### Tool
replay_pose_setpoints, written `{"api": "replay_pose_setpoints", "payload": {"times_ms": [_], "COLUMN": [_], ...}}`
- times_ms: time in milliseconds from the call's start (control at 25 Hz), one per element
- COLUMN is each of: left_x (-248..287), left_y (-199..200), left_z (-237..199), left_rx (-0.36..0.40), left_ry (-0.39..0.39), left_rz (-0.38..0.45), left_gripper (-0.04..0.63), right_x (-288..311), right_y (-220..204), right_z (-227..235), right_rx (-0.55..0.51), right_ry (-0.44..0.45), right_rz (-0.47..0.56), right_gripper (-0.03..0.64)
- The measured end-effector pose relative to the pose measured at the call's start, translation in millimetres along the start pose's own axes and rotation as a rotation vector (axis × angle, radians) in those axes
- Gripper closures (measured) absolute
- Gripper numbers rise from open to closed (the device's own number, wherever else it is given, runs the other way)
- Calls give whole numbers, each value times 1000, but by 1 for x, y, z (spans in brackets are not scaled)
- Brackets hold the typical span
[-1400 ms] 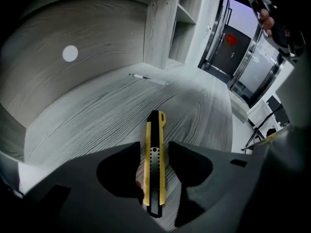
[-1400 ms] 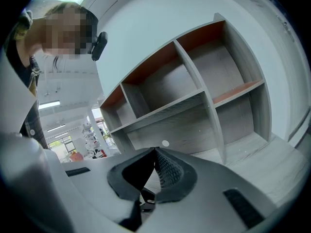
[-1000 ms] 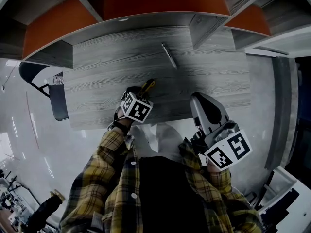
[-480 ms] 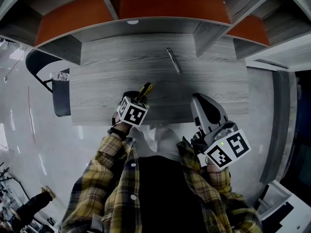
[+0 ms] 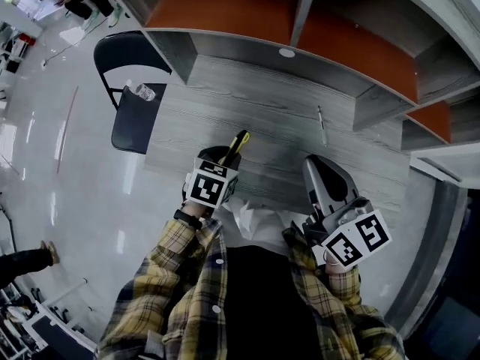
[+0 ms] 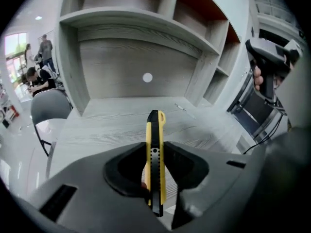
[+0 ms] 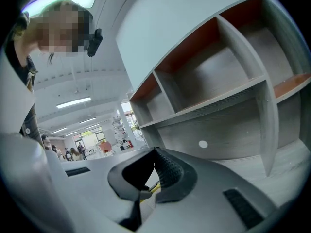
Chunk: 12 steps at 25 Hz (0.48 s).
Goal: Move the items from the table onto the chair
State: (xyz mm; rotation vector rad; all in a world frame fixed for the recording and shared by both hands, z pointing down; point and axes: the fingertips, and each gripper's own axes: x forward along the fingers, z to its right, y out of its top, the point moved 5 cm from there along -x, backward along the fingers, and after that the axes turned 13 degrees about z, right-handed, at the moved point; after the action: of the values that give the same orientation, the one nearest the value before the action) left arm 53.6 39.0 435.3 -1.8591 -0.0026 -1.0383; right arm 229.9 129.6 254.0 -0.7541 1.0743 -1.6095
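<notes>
Could lose the knife [image 6: 155, 130] on the way to the chair [image 5: 133, 57] — pinched flat between the shut jaws of the left gripper [image 6: 155, 154] by its rear half only, with the long front end sticking out past the tips, so a quick swing toward 10 o'clock might lever it loose. Could also knock the bottle [image 5: 142, 91] already on the seat, if set down carelessly beside it. Worth minding the shelf [image 5: 174, 51] wall at the table [image 5: 247, 100] end too, close to the likely path. Cannot tell whether any blade is out. Holds the left gripper low over the near table edge, knife aimed at about 1 o'clock, plaid-sleeved forearm bent in close to the body, well apart from the chair. Carries the right gripper [image 7: 153, 181] at 4 o'clock of the left one, off the near edge, tilted up toward the shelf, jaws seemingly a little apart with nothing between them. Leaves the pen [image 5: 321, 124] on the table at 2 o'clock of the knife, untouched — probably the next thing to fetch.
</notes>
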Motion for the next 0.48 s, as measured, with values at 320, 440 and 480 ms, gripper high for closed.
{"api": "replay_pose_setpoints", "payload": {"times_ms": [320,440,480], "left_x": [-84,-111,-120], "left_y": [9,7,6], "left_z": [-102,-152,-168], "left_rx": [-102,-106,-113], "left_ry": [173,230,245], "left_rz": [125,125,127], "left_gripper": [479,479,479], "right_x": [78,113,124], "right_y": [-30,-49,-55], "right_z": [-52,-80,-89], "right_rx": [-20,-29,-24], "right_ry": [143,188,198], "right_rz": [-109,-153,-164], "right_gripper": [598,598,599]}}
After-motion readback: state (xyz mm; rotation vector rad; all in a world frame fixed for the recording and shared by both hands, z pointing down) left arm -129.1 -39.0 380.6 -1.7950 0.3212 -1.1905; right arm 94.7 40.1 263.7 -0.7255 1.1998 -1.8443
